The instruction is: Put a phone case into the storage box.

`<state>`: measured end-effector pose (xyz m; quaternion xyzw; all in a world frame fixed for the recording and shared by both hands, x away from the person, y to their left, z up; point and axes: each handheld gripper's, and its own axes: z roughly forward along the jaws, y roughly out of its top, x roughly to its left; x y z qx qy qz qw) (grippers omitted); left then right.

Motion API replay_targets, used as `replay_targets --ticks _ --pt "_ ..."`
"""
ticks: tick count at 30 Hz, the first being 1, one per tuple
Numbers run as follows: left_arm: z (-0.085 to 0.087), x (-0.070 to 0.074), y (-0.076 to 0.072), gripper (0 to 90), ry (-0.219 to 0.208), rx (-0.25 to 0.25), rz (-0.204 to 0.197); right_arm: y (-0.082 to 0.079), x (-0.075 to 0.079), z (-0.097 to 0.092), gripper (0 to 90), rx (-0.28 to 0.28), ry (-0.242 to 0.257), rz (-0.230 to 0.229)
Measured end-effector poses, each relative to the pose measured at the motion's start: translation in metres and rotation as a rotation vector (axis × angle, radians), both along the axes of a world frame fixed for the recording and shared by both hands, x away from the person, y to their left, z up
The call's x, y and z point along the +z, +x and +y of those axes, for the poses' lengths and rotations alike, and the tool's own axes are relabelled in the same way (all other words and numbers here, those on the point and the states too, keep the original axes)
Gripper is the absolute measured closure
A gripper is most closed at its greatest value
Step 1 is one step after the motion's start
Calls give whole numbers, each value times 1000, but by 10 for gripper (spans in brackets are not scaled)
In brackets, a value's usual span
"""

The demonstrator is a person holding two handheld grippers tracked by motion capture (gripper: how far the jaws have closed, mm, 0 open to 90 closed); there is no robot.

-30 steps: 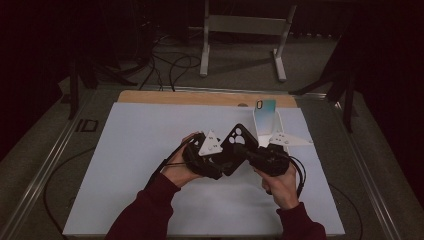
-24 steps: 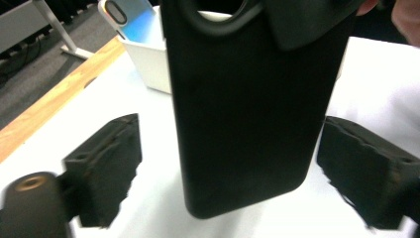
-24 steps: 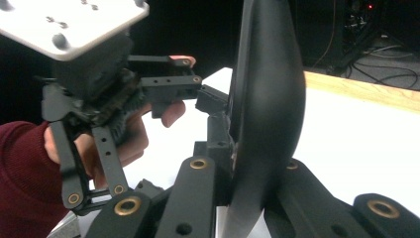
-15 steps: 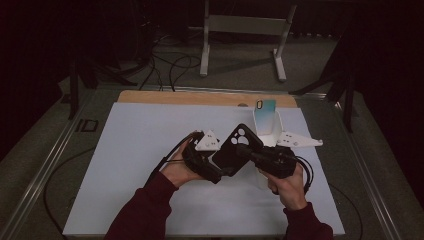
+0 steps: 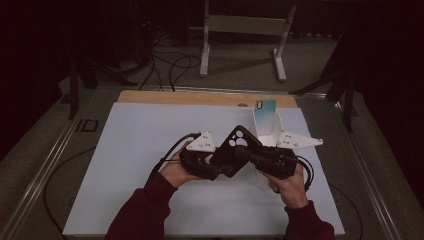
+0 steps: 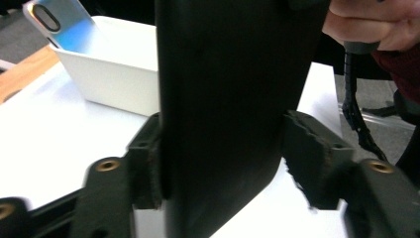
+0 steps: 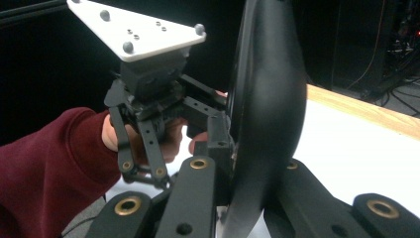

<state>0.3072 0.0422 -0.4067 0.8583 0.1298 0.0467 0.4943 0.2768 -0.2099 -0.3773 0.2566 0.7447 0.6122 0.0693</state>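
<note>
Over the mat (image 5: 125, 150), right gripper (image 5: 252, 156) clamps the case (image 5: 236, 150) by its edge; left gripper (image 5: 212, 167) jaws have just been closing across it, one pad's still off. Imo square up b4 letting go.

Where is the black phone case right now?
High view: the black phone case is mid-table between the left gripper and right gripper, just before the white bin.

Showing matte black: phone case (image 5: 235, 150), both grippers' jaws. Gleaming white: bin (image 5: 267, 131) near the mat's far right corner. Shimmering teal-to-silver with a black camera ring: phone (image 5: 264, 108). Lying pale blue-white: mat (image 5: 130, 150). Edging tan: board (image 5: 200, 98). Wearing maroon: sleeves (image 5: 145, 215).
</note>
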Motion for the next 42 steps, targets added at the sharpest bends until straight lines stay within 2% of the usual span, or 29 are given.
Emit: replay_targets --ticks 4,8,10,11,13,15,18,25,26,33,37,42 --pt "4 -1 0 528 -17 -6 -3 2 -1 -4 858 -2 -3 0" --pt "8 -3 2 621 -43 -15 22 3 -1 -6 836 -6 -9 -3" --pt "8 -3 3 682 -35 -20 25 4 -1 -7 804 -8 -10 -4" --pt "6 -4 2 682 -20 -19 25 4 -1 -7 779 -14 -14 -4" --pt "5 -6 1 749 2 -21 15 4 -1 -6 694 -28 -37 -13" --pt "3 -8 -1 794 4 -28 6 3 0 -4 641 -37 -42 -10" --pt "0 -9 -3 804 12 -24 -5 4 1 -2 538 -64 -55 -3" --pt "0 -8 -4 806 -1 -22 -11 0 5 4 405 -115 -107 -33" --pt "0 -7 -5 806 0 -17 -12 0 5 4 345 -134 -113 -32" --pt "4 -4 -5 810 -20 51 -38 1 3 0 201 -220 -116 -16" --pt "3 -5 -4 810 -16 67 -35 1 4 -1 158 -253 -112 -10" --pt "2 -6 -4 810 -9 82 -37 1 6 1 146 -273 -96 -9"
